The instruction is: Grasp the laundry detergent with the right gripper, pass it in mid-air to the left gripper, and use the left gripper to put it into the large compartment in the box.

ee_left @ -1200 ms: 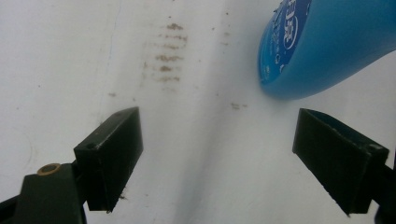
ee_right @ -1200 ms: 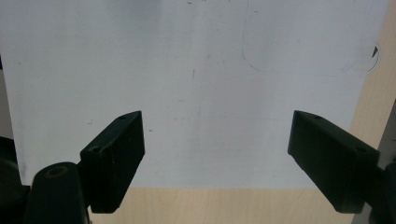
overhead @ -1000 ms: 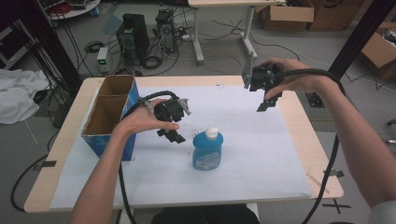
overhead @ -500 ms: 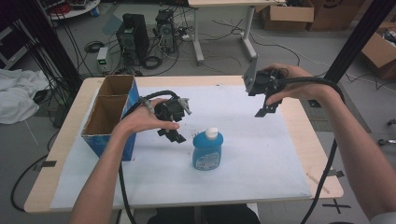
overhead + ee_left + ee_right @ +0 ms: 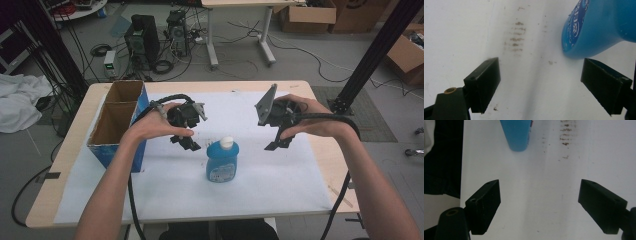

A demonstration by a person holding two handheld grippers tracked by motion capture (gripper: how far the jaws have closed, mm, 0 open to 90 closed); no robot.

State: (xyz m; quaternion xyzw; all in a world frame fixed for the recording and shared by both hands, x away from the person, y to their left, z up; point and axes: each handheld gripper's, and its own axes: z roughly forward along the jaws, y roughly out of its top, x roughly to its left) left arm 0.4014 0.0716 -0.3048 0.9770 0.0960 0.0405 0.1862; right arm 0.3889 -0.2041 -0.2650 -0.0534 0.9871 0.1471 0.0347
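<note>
A blue bottle [image 5: 222, 162] with a white cap stands upright on the white sheet [image 5: 280, 185] near the table's middle. My left gripper [image 5: 187, 142] hovers just left of it, jaws wide apart and empty; in the left gripper view the blue bottle [image 5: 599, 25] sits at the upper right, beyond the gripper [image 5: 549, 85]. My right gripper [image 5: 276, 144] is held above the sheet to the bottle's right, also open. The right gripper view looks down on the blue bottle [image 5: 517, 133] at the top, well ahead of the gripper [image 5: 539, 205].
An open blue cardboard box [image 5: 117, 125] with two compartments stands at the table's left side. Brown smudges [image 5: 516, 37] mark the sheet. Cables trail from both grippers. Computers, cartons and a desk stand on the floor beyond the table.
My right gripper has come down and toward the bottle from the far right of the table. The left gripper and the bottle have stayed put.
</note>
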